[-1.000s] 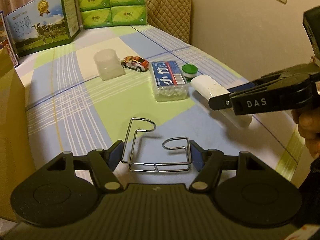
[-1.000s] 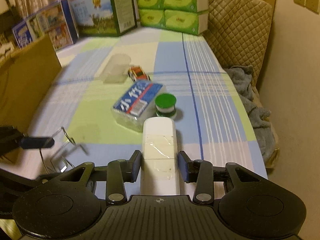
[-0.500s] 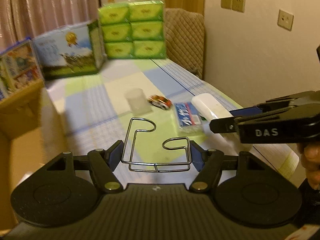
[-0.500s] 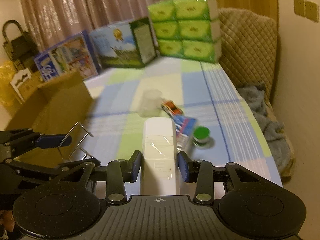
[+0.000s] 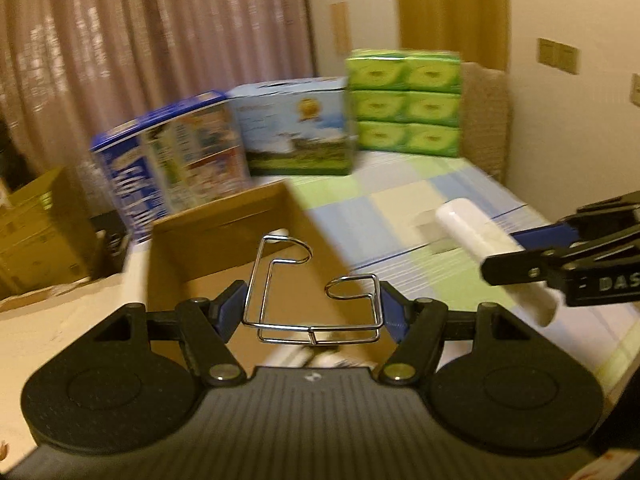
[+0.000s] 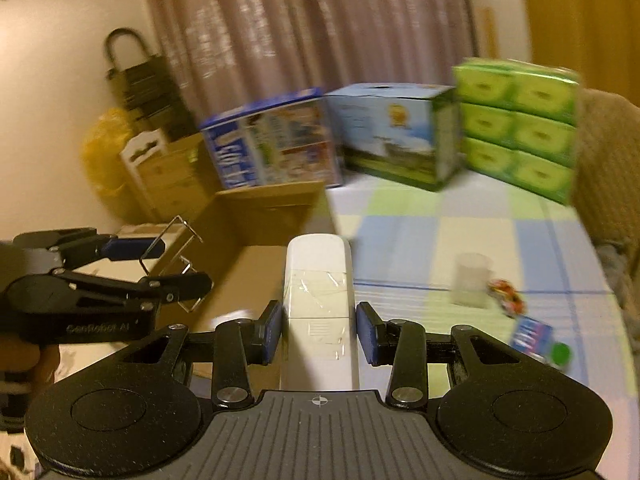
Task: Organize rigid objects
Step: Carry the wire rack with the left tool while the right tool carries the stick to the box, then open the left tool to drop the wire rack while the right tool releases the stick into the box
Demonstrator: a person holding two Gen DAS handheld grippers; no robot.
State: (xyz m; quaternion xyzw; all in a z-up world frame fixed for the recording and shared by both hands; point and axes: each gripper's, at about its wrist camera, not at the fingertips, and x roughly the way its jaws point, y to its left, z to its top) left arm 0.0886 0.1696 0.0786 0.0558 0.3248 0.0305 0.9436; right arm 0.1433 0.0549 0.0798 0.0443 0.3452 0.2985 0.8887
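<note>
Above the box (image 5: 224,248): left gripper (image 5: 312,312) jaws clamp a wire rack (image 5: 316,292); right gripper (image 6: 318,330) jaws clamp a white case (image 6: 318,280).

A bed (image 6: 460,236) with a checked blue, green and cream cover is carrying the loose things. Lying at three o'clock in the right wrist view are a translucent cup (image 6: 471,279), a toy car (image 6: 507,302), a blue-labelled box (image 6: 530,334) and a green-lidded jar (image 6: 559,354); standing at twelve are green tissue packs (image 6: 518,124) and two printed cartons (image 6: 394,136).

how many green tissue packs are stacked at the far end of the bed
6 show on the facing side of the stack of tissue packs, in three rows of two, against the padded headboard, right of the milk carton. More may sit hidden behind them.
</note>
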